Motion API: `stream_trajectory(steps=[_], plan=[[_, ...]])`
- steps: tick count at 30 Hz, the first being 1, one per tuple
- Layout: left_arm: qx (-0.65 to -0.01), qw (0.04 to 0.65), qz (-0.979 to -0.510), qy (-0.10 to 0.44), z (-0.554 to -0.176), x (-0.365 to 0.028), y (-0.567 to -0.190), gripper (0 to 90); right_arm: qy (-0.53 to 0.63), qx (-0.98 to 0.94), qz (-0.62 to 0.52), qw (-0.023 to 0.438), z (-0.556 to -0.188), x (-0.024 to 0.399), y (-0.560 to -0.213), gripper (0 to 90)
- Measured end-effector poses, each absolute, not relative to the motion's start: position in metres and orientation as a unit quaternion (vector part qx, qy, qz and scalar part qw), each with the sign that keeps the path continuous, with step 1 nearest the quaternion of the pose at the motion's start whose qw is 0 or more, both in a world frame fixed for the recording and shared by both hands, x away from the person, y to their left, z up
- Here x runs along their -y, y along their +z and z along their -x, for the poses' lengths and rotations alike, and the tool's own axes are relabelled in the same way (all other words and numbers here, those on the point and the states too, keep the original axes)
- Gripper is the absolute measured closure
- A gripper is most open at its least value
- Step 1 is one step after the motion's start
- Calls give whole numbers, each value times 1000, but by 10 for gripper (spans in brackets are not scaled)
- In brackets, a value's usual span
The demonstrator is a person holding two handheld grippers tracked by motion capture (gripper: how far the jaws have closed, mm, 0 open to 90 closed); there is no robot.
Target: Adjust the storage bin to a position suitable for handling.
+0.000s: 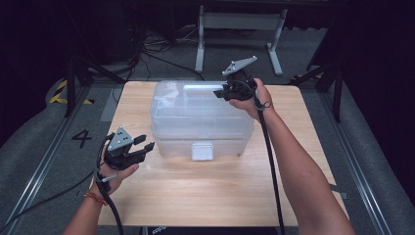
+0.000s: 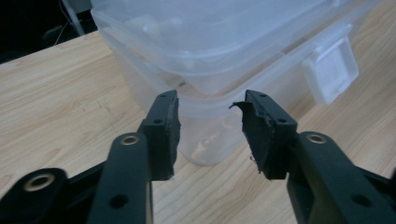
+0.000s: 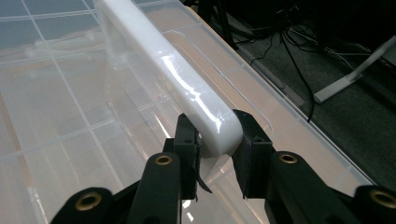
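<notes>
One clear plastic box [image 1: 200,117] stands on the wooden tabletop [image 1: 205,191], toward its far edge and about midway between the left and right edges, lid shut. Its inside is too hazy to tell what it holds. A white latch [image 1: 202,151] sits on the wall facing the near edge.

Near the left edge, the left claw [image 1: 146,146] hangs just beside the box's near left corner, held level in the person's left hand [image 1: 113,175]. Its jaws stand apart with nothing between them.

At the far right corner of the lid, the right claw [image 1: 218,92] pinches the white handle [image 3: 177,79], pads pressing both its sides. The right hand [image 1: 253,100] reaches in from the right.
</notes>
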State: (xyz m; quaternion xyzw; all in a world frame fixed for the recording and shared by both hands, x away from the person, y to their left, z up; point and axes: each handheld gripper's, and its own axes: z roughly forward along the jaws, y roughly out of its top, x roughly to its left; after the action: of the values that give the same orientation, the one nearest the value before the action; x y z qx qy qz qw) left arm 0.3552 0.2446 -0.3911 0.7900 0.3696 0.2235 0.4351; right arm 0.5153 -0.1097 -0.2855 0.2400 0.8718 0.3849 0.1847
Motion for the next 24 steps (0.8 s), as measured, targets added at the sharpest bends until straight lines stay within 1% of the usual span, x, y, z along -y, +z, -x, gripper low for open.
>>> stream_trajectory(steps=[2,5,7,11,13,24], plan=[[-369,436,-791,220,-357,-244,-391,631,385,-872,-240,184,-516,110,-285,738],[-377,430,-791,217,-362,-239,-394,684,383,-873,-242,182,-517,109,-284,737],[-378,428,-791,218,-363,-238,-394,688,382,-873,-243,182,-517,109,-284,737],[-387,437,-785,208,-368,-235,-396,743,379,-874,-242,184,-518,108,-282,733],[-379,440,-786,209,-369,-233,-396,771,380,-874,-242,184,-518,109,-282,733],[-382,447,-780,214,-372,-232,-399,862,383,-871,-240,191,-516,109,-283,720]])
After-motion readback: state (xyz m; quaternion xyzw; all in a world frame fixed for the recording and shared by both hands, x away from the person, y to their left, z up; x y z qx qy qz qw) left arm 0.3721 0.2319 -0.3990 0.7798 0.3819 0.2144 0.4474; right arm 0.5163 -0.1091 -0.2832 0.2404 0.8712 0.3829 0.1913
